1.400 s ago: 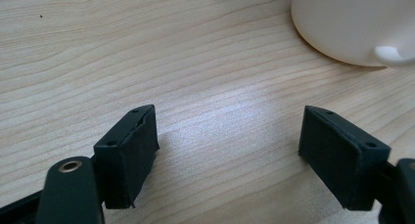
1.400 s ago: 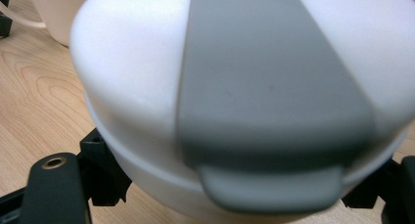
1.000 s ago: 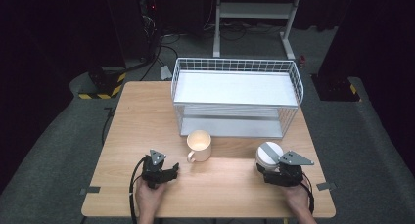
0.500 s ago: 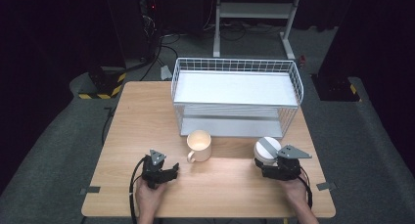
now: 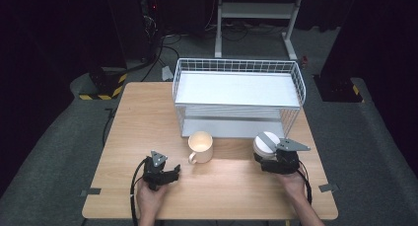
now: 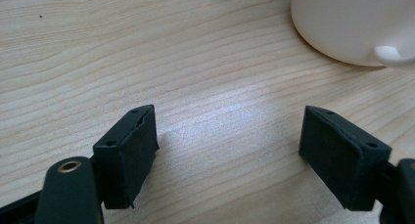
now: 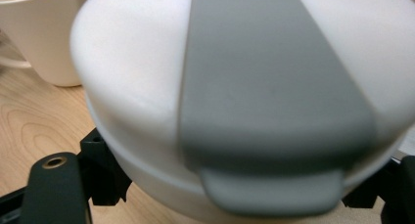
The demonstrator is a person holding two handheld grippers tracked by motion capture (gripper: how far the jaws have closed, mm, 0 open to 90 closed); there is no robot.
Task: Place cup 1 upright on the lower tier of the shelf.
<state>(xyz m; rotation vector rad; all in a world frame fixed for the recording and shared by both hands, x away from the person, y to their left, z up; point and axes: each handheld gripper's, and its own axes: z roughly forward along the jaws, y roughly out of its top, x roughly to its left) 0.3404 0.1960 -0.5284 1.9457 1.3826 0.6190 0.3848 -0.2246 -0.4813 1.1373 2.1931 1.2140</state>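
A white round container (image 5: 266, 140) with a grey band over its lid (image 7: 264, 87) sits at the table's right front, just before the wire rack. My right gripper (image 5: 269, 156) is shut on it, and its black jaws hug the container's two sides (image 7: 240, 192). A cream mug (image 5: 201, 146) stands in the middle of the table with its handle toward the front left. It also appears to the container's left (image 7: 39, 33). My left gripper (image 5: 172, 175) rests low over the wood, open, with nothing between its pads (image 6: 227, 155). The mug (image 6: 352, 23) is ahead of it to the right.
A white two-tier wire rack (image 5: 236, 88) takes up the back half of the wooden table (image 5: 143, 122). Dark floor, cables and a metal stand lie beyond the table. Bare wood stretches along the left side and the front.
My right gripper and the white container have shifted slightly left and away from the front edge, toward the mug. The left gripper and the mug have not moved.
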